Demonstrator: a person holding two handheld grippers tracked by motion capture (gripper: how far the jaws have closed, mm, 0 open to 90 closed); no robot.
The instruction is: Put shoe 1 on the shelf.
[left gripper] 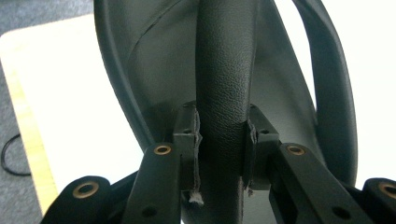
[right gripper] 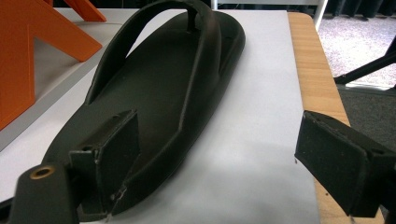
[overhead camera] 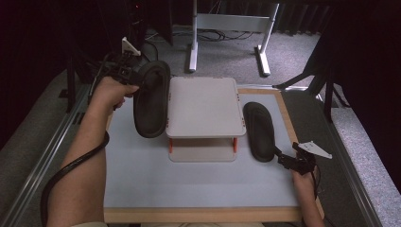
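- Fingers of my left gripper (left gripper: pixel 219 140) are clenched on the strap (left gripper: pixel 226 70) of one black sandal (overhead camera: pixel 151 97), lifted at the left edge of the small white shelf (overhead camera: pixel 204 106).
- My right gripper (right gripper: pixel 224 158) is spread wide at the heel of the second sandal (right gripper: pixel 159 88), which lies flat on the pale mat (overhead camera: pixel 189 182) to the shelf's right.
- Both look light and rubbery; I judge the strap the surest hold.
- Around the wood-edged table (overhead camera: pixel 288 118): grey carpet, dark curtains.
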